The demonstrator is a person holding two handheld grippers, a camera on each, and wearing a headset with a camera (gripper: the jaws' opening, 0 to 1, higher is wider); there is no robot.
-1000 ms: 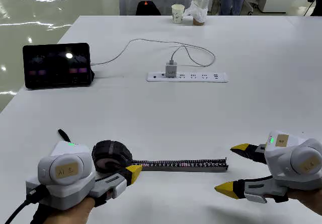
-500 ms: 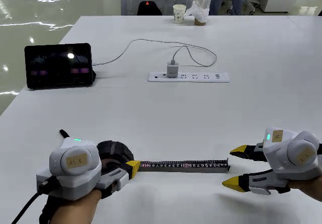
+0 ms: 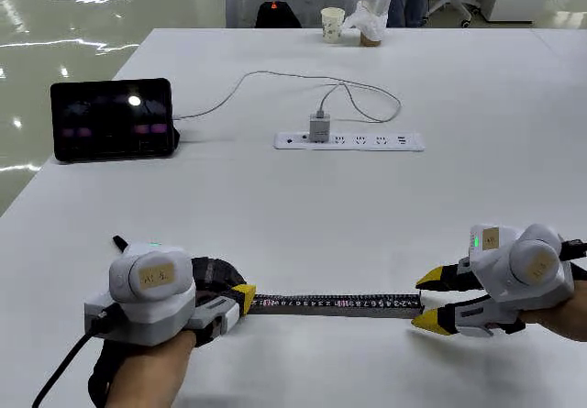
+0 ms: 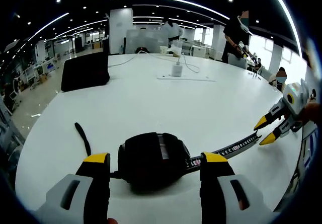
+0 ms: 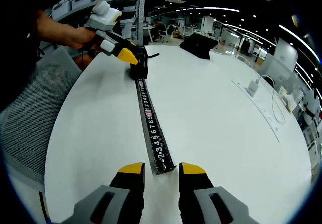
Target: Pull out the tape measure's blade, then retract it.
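Note:
A black tape measure case (image 3: 216, 273) lies on the white table (image 3: 303, 215) at the near left, and my left gripper (image 3: 229, 291) is shut on it. In the left gripper view the case (image 4: 153, 158) sits between the two yellow-tipped fingers (image 4: 95, 159). Its dark blade (image 3: 335, 303) lies flat on the table and runs rightward. My right gripper (image 3: 428, 302) is open, its jaws narrow and standing on either side of the blade's end. The right gripper view shows the blade (image 5: 151, 123) ending between the fingertips (image 5: 132, 168), with the case (image 5: 139, 65) far off.
A dark tablet (image 3: 112, 119) stands at the left. A white power strip (image 3: 348, 140) with a charger and a looping cable (image 3: 275, 76) lies mid-table. Cups (image 3: 332, 23) stand at the far edge. A short black strap (image 3: 119, 243) lies beside the case.
My right gripper has moved left to the blade's end and narrowed its jaws around it. My left gripper has stayed on the case; the head camera has shifted slightly.

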